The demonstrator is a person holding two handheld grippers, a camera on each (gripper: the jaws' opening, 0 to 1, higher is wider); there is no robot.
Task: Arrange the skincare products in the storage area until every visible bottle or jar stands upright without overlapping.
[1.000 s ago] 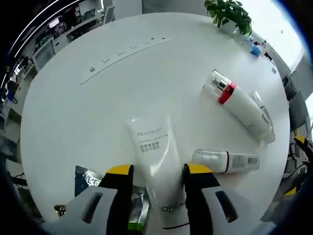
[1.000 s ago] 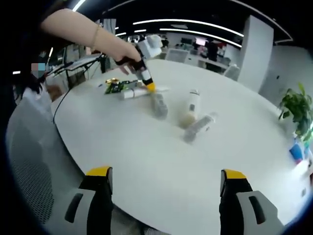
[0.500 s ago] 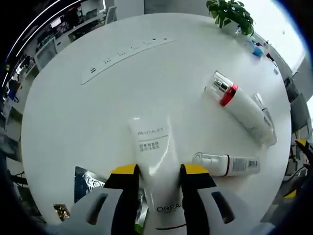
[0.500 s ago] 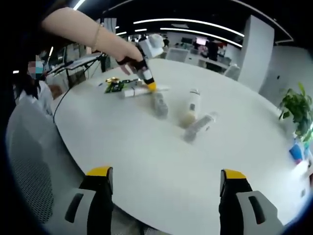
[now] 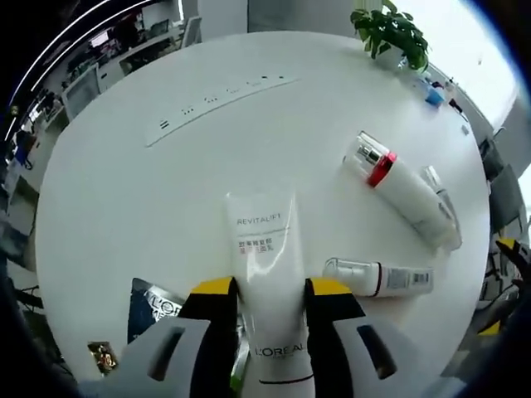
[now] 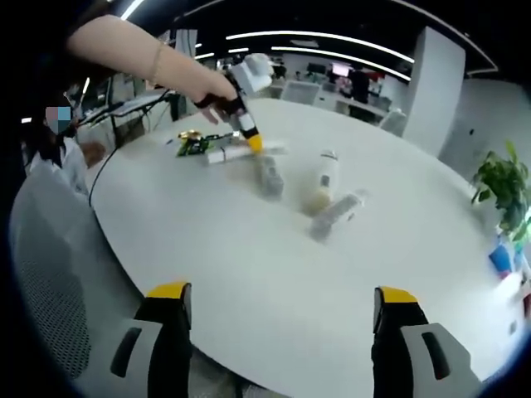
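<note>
One L hand-held gripper (image 5: 265, 300) clamps flat tube (image 5: 265, 274), crimp end pointing away; R hand-held gripper (image 6: 282, 308) apart.

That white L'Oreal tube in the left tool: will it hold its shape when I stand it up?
The L'Oreal Revitalift tube looks like soft plastic, so it may dent under the left tool. Its glossy skin could slip. The far end is a flat crimp, so it likely stands only on its cap, which is hidden.
</note>
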